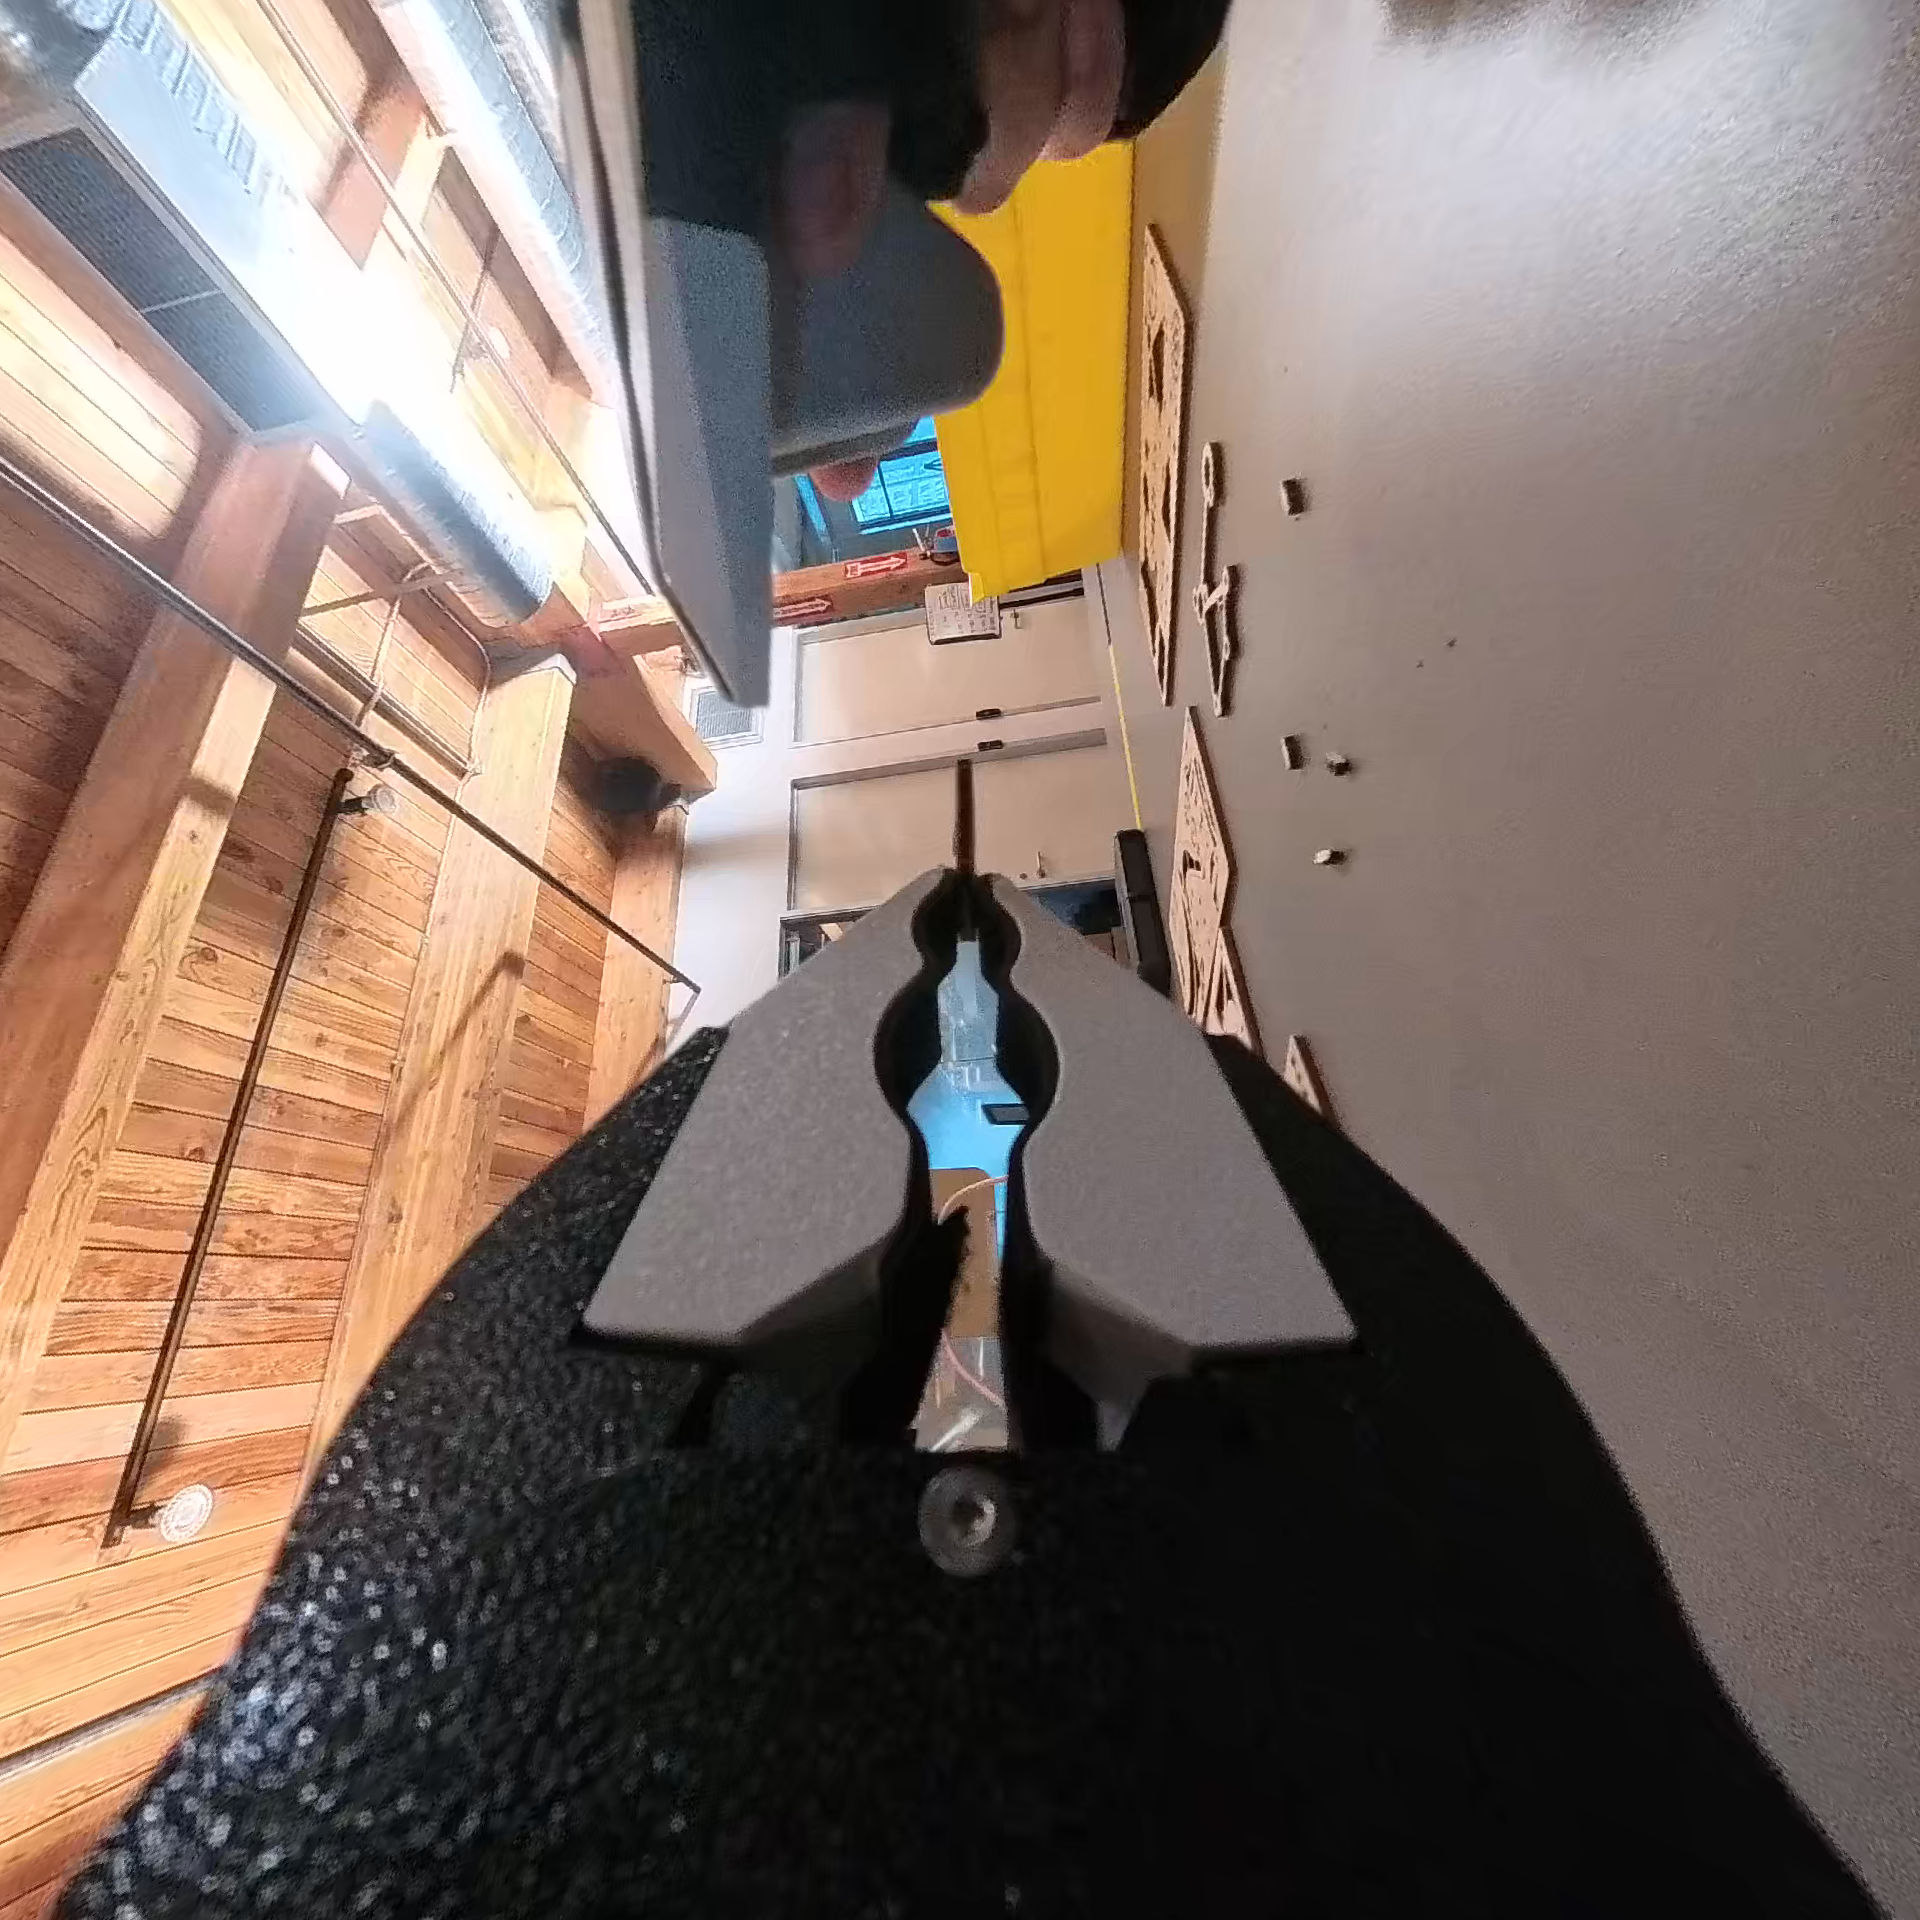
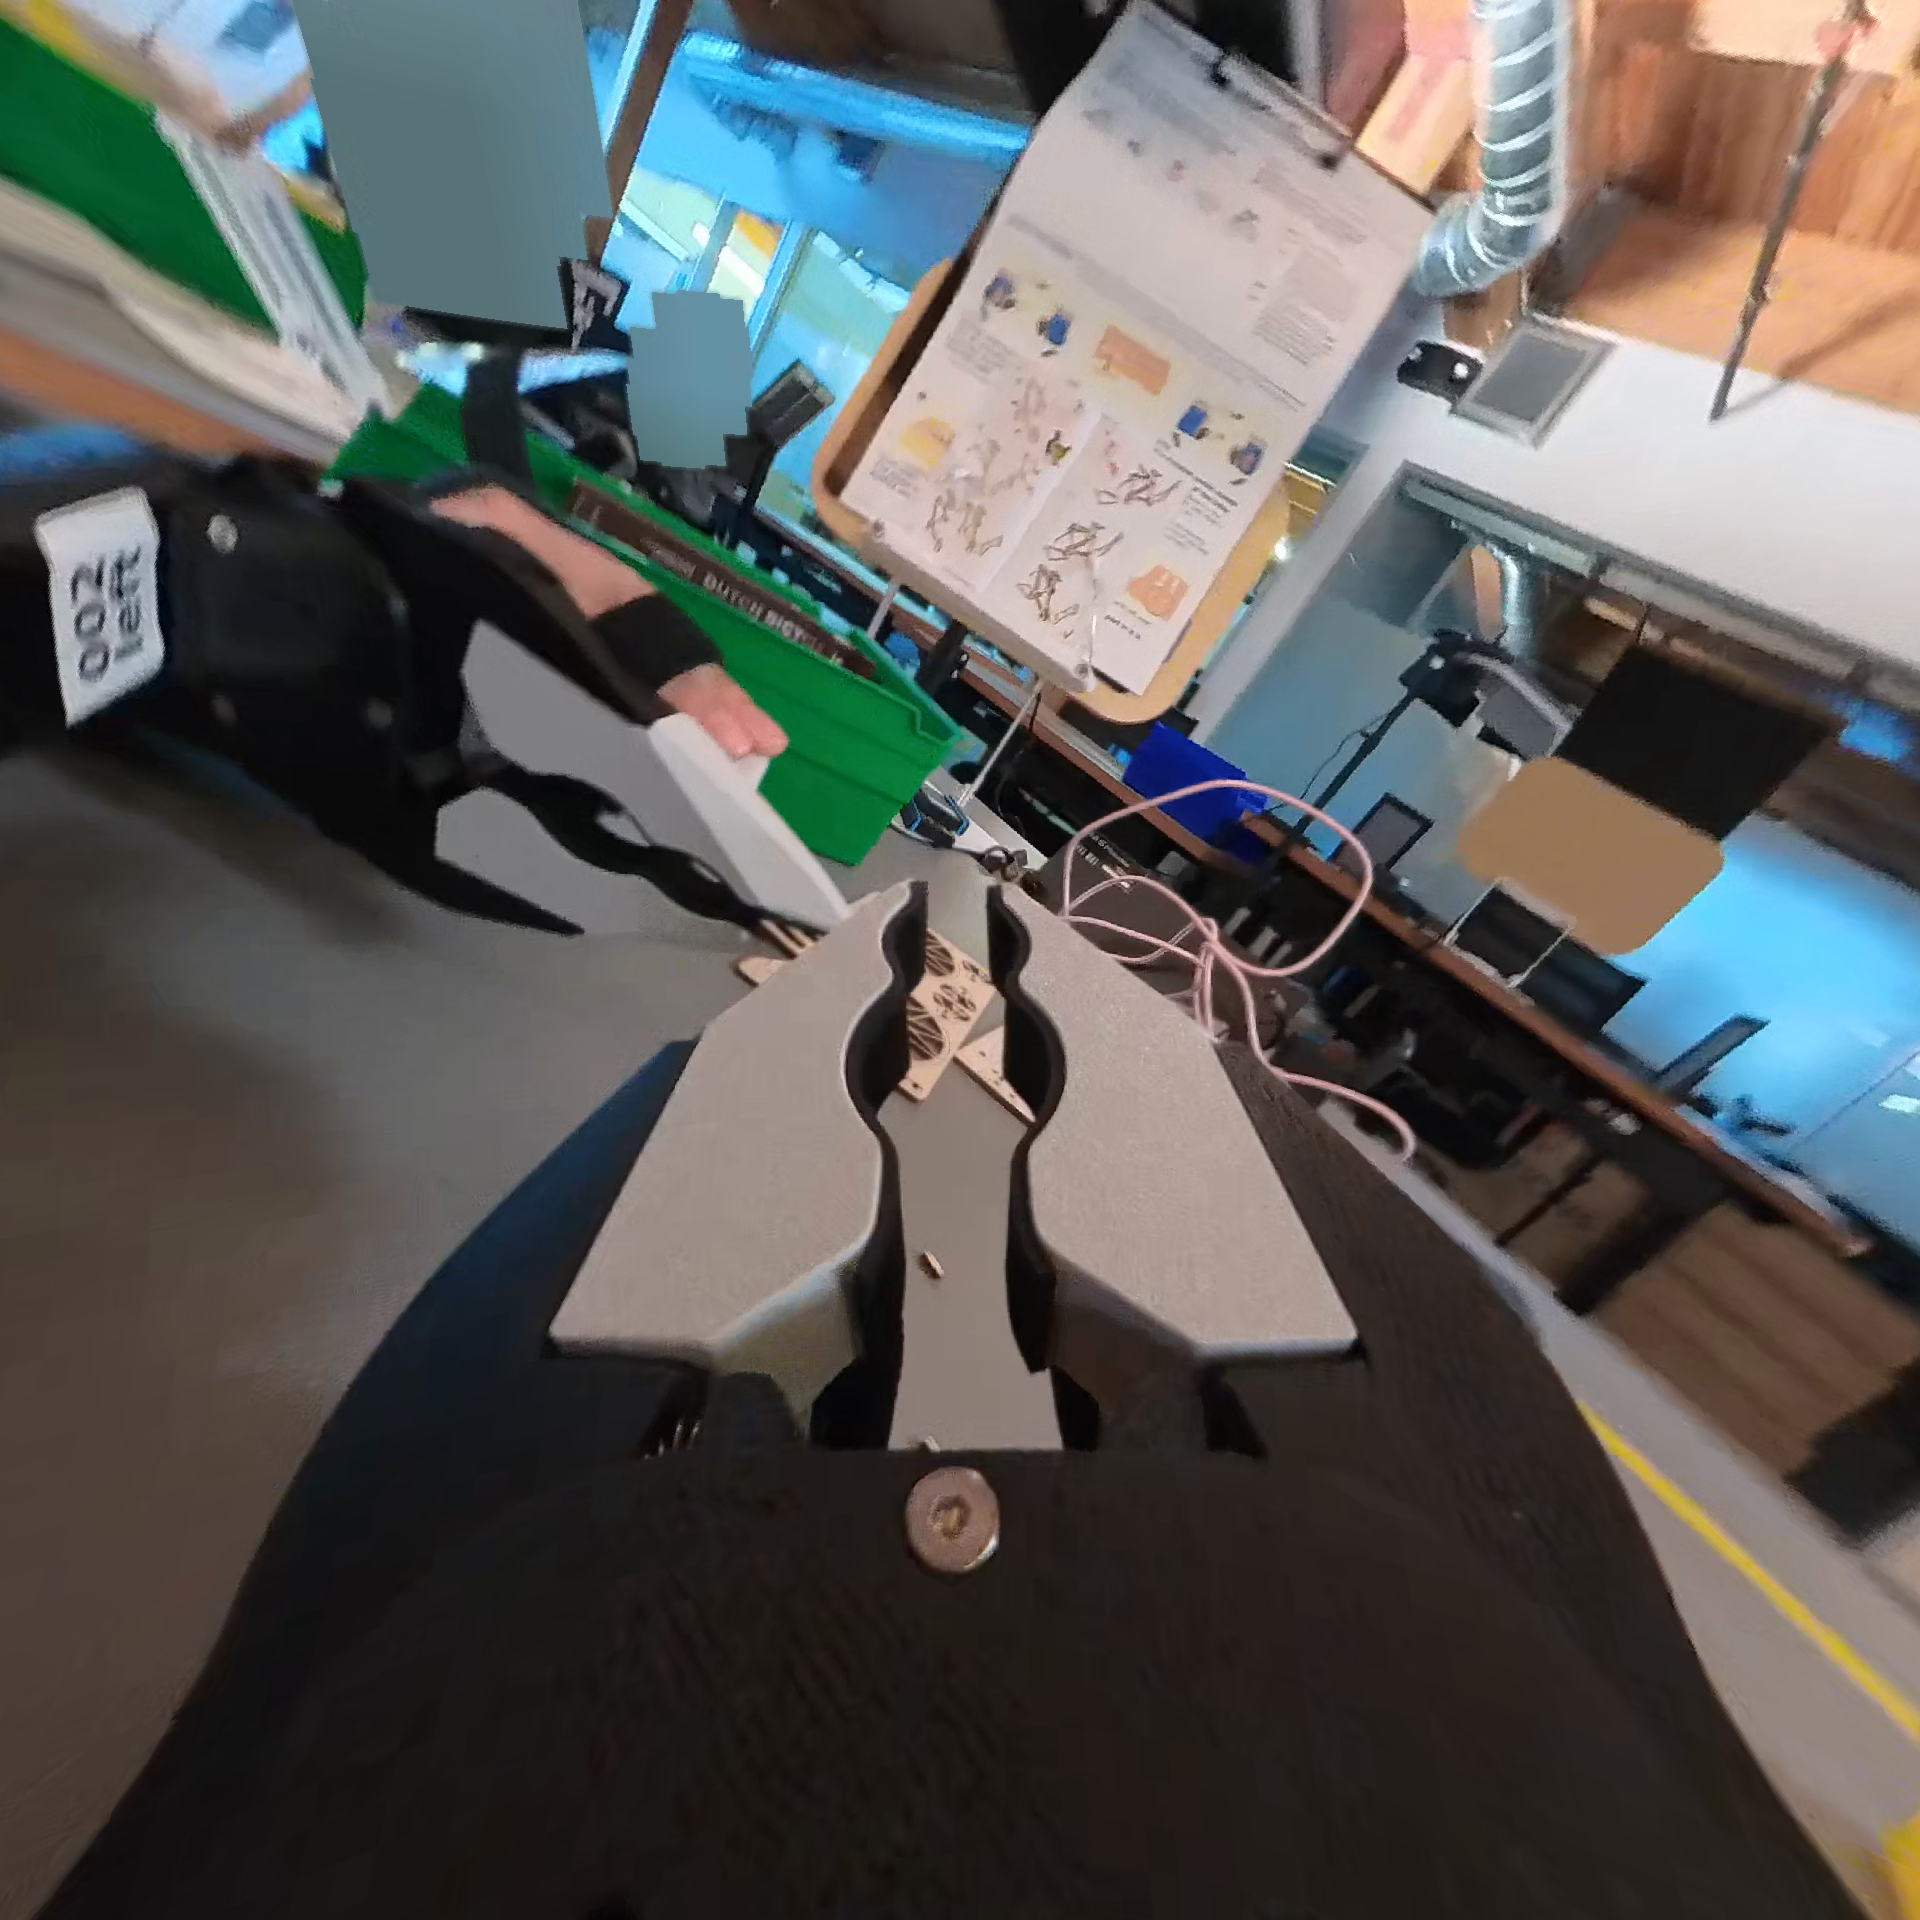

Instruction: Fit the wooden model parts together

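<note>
Pinching a thin dark strip (image 1: 966,821) edge-on, the left gripper (image 1: 964,883) is clenched; the right gripper (image 2: 956,904) hangs released. Wooden sheets (image 1: 1164,436) lie at two o'clock on the grey table (image 1: 1558,727).

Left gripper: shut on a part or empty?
Shut on a thin dark wooden strip: the left gripper has its grey fingertips pinched together, and the strip sticks out beyond them.
</note>
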The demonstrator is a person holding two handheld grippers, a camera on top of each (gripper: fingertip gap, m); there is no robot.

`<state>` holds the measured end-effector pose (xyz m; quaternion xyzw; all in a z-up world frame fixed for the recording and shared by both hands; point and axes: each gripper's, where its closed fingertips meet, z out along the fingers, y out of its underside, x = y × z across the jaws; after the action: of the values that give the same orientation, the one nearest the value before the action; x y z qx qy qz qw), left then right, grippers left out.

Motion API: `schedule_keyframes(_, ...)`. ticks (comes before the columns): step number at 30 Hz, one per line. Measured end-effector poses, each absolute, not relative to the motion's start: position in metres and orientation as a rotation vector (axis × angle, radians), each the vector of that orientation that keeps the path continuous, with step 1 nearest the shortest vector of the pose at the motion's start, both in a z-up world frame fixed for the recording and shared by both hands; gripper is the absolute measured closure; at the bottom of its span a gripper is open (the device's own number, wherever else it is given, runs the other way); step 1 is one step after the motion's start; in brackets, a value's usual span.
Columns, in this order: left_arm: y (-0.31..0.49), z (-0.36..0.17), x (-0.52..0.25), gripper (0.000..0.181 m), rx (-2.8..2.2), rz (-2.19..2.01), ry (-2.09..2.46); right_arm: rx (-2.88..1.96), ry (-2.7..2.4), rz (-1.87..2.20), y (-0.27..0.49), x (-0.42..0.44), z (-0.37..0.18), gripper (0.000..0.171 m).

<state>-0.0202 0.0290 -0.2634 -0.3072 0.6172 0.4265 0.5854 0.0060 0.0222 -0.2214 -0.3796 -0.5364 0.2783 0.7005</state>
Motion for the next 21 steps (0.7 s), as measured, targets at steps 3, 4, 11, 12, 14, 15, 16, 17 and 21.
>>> schedule_keyframes(3,0.030,-0.267,-0.020,0.181,-0.738,0.983,1.446,-0.775,-1.275,0.484,0.015,0.000,-0.231,0.163)
schedule_keyframes(4,0.031,-0.267,-0.021,0.181,-0.739,0.986,1.447,-0.758,-1.298,0.446,0.014,-0.002,-0.234,0.164)
schedule_keyframes(11,0.031,-0.271,-0.020,0.181,-0.741,0.991,1.471,-0.741,-1.395,0.399,0.008,-0.009,-0.249,0.165)
schedule_keyframes(12,0.031,-0.272,-0.020,0.181,-0.737,0.993,1.479,-0.744,-1.404,0.412,0.007,-0.009,-0.251,0.165)
schedule_keyframes(14,0.029,-0.274,-0.019,0.181,-0.738,0.966,1.487,-0.753,-1.429,0.455,0.005,-0.007,-0.254,0.164)
schedule_keyframes(15,0.028,-0.277,-0.018,0.181,-0.752,0.939,1.497,-0.766,-1.443,0.489,0.004,-0.006,-0.256,0.164)
schedule_keyframes(16,0.027,-0.281,-0.016,0.181,-0.771,0.904,1.514,-0.790,-1.463,0.528,0.003,-0.005,-0.258,0.164)
schedule_keyframes(17,0.025,-0.286,-0.014,0.181,-0.787,0.866,1.526,-0.823,-1.485,0.567,0.003,-0.004,-0.262,0.164)
schedule_keyframes(21,0.024,-0.300,-0.002,0.181,-0.773,0.792,1.555,-0.950,-1.607,0.568,0.012,0.003,-0.276,0.171)
